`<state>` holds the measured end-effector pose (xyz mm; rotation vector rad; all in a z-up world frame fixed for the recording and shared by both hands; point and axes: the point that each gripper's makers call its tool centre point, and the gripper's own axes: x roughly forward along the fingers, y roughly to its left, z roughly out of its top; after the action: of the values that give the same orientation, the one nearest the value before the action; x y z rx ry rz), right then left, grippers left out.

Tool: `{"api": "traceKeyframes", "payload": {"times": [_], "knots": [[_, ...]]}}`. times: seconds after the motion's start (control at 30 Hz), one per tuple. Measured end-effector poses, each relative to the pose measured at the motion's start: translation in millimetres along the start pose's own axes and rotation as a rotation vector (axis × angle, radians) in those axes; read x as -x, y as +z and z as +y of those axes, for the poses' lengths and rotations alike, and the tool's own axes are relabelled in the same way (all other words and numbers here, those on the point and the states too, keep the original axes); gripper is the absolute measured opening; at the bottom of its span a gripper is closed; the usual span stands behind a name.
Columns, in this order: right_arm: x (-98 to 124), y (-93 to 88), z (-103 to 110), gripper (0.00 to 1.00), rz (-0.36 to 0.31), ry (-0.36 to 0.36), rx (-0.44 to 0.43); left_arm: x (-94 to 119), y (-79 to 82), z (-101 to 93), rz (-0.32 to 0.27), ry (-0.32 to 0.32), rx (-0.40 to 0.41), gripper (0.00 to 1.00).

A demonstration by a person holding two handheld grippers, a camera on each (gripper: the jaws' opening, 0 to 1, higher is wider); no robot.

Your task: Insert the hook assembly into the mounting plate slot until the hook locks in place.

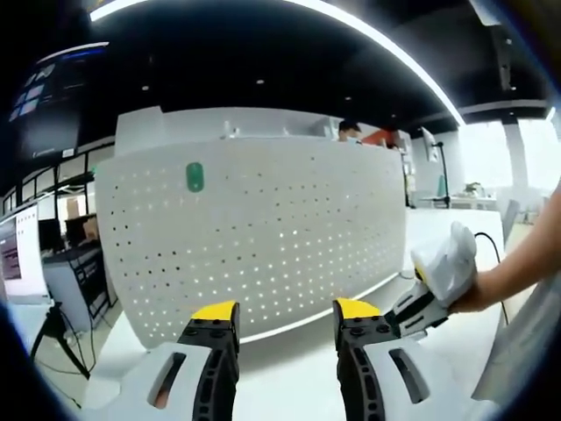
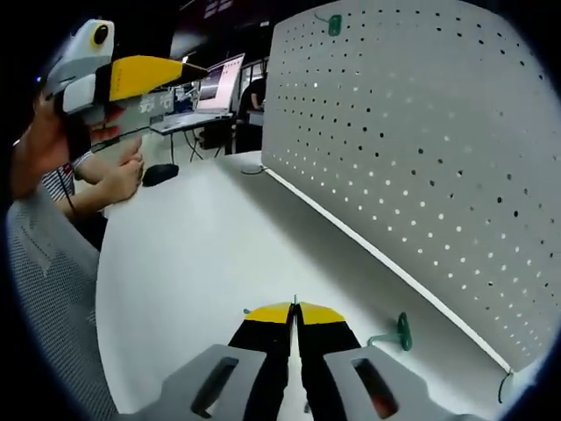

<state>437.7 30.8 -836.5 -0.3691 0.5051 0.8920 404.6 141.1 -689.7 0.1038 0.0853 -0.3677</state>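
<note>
A white pegboard mounting plate (image 1: 263, 228) stands upright on the white table (image 1: 289, 368). One green hook (image 1: 195, 176) hangs high on its left side; the right gripper view has this hook (image 2: 334, 24) at the board's (image 2: 421, 140) top. Another green hook (image 2: 399, 333) lies on the table (image 2: 193, 263) by the board's foot, just right of my right gripper (image 2: 295, 314), whose jaws are pressed together. My left gripper (image 1: 286, 316) is open with nothing in it, facing the board from a distance. The right gripper (image 1: 412, 307) comes in from the right, held by a hand.
A small green piece (image 2: 504, 383) sits at the board's lower right corner. My left gripper (image 2: 180, 70) is raised at the upper left, with a person's hands (image 2: 114, 180) beneath it. Desks and monitors (image 2: 219, 83) stand behind the table. A cable (image 1: 491, 250) trails on the right.
</note>
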Motion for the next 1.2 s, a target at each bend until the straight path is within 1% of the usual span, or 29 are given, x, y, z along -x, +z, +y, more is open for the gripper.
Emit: {"api": "traceKeyframes", "payload": {"times": [0.23, 0.5, 0.67, 0.87, 1.2], "knots": [[8.8, 10.2, -4.3, 0.0, -0.026, -0.017, -0.028, 0.1, -0.3, -3.6, 0.0, -0.013, -0.003, 0.44], [23.5, 26.7, -10.2, 0.0, -0.068, -0.03, -0.065, -0.8, -1.7, -12.1, 0.006, -0.041, -0.016, 0.44], [31.5, 34.9, -11.1, 0.0, -0.091, -0.033, -0.083, -2.4, -4.1, -21.3, 0.016, -0.073, -0.031, 0.43], [39.3, 43.3, -10.0, 0.0, -0.104, -0.034, -0.095, -4.6, -7.9, -37.8, 0.033, -0.13, -0.057, 0.43], [58.7, 72.5, -8.7, 0.0, -0.139, -0.038, -0.094, -6.0, -10.1, -53.8, 0.04, -0.188, -0.096, 0.42]]}}
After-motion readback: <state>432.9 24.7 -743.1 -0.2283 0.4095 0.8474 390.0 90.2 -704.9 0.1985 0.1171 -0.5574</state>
